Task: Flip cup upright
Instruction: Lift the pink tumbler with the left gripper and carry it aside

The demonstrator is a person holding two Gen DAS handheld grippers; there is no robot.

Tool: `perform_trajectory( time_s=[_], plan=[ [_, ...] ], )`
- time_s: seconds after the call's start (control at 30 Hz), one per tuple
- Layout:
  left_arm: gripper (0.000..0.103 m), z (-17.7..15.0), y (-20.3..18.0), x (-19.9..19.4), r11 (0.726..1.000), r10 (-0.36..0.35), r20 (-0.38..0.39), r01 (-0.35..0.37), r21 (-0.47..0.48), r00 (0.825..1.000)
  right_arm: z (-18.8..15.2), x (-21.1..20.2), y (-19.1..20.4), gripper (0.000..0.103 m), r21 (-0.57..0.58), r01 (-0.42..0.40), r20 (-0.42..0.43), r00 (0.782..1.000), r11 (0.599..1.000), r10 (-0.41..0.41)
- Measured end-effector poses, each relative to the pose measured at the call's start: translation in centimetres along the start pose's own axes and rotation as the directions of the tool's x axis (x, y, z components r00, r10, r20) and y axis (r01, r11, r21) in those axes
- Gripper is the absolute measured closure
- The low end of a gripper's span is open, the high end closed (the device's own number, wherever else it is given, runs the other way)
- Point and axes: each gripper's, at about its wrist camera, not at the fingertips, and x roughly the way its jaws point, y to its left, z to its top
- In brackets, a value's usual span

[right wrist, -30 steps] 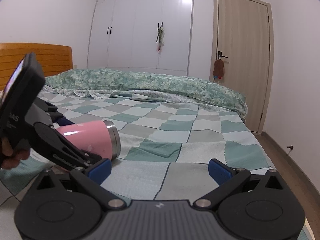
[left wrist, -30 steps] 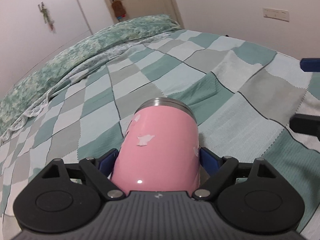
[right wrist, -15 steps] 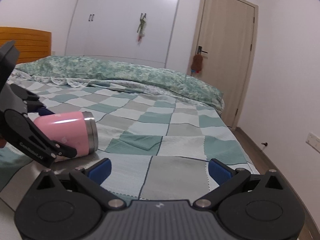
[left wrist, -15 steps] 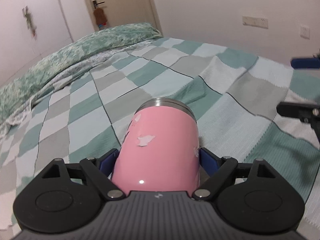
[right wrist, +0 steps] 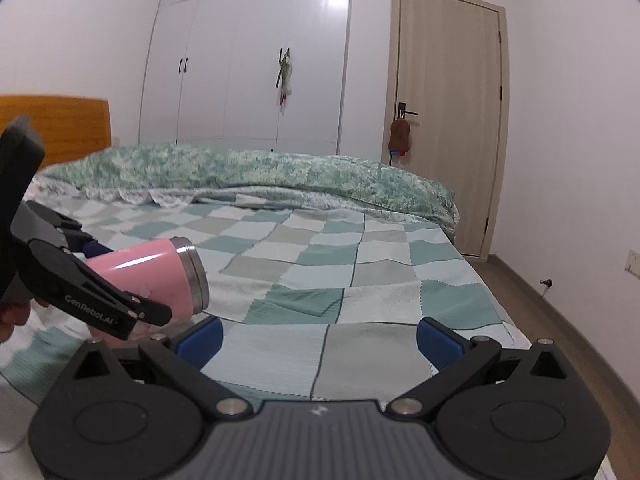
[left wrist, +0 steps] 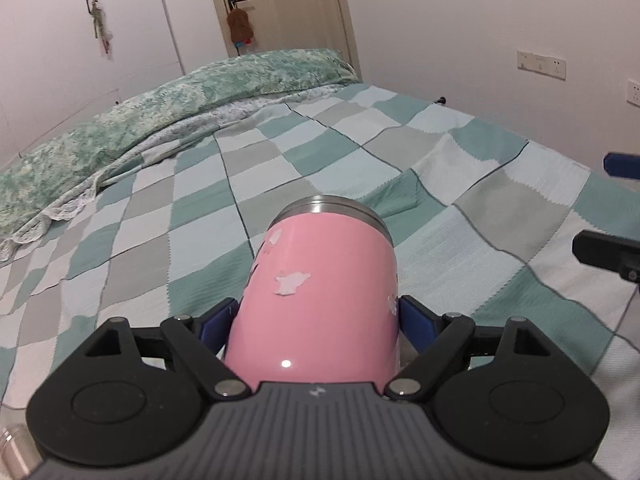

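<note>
A pink cup [left wrist: 320, 296] with a steel rim is held on its side, rim pointing away from the left wrist camera. My left gripper [left wrist: 316, 320] is shut on the cup's body, blue pads on both sides. In the right wrist view the cup [right wrist: 156, 276] is at the left, held above the bed by the left gripper [right wrist: 92, 292]. My right gripper [right wrist: 318, 338] is open and empty, over the checked blanket to the right of the cup.
The checked green and grey blanket [right wrist: 360, 280] covers the bed. A rolled green quilt [right wrist: 256, 172] lies along the far side. A wooden headboard [right wrist: 60, 128] is at the left, a wardrobe [right wrist: 248, 60] and a door [right wrist: 448, 120] behind.
The left gripper has lifted and tilted the cup a little, rim rising. The right gripper view has swung back to the left and now sits closer to the cup.
</note>
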Motion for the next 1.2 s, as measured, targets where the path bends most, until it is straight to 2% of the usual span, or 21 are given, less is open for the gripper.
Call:
perform_trajectory(
  time_s=[0.33,0.63,0.87,1.07,1.2],
  plan=[
    [0.016,-1.2,-2.4,-7.7,0.999,0.022,0.008,-0.022,-0.032,1.000,0.6,-5.8,1.7,0.000,0.016,-0.041,0.042,0.998,0.999,0.040],
    [0.016,-4.7,-6.1,-12.6,0.994,-0.012,-0.051,0.006,-0.114,0.999,-0.3,-11.5,2.4,0.000,0.015,-0.040,0.026,0.999,0.999,0.040],
    [0.016,-7.5,-8.2,-14.1,0.985,-0.033,-0.103,0.015,-0.170,0.994,-2.2,-14.8,2.8,0.000,-0.001,-0.038,-0.013,0.999,0.999,0.038],
    [0.016,-9.6,-9.3,-13.7,0.980,-0.028,-0.138,0.000,-0.200,0.990,-3.8,-16.3,3.2,0.000,-0.006,-0.041,-0.052,0.998,0.999,0.041],
    [0.016,-10.0,-9.7,-14.0,0.979,-0.013,-0.121,-0.011,-0.201,0.993,-4.2,-17.1,3.6,0.000,-0.013,-0.039,-0.066,0.997,0.999,0.038]
  ],
)
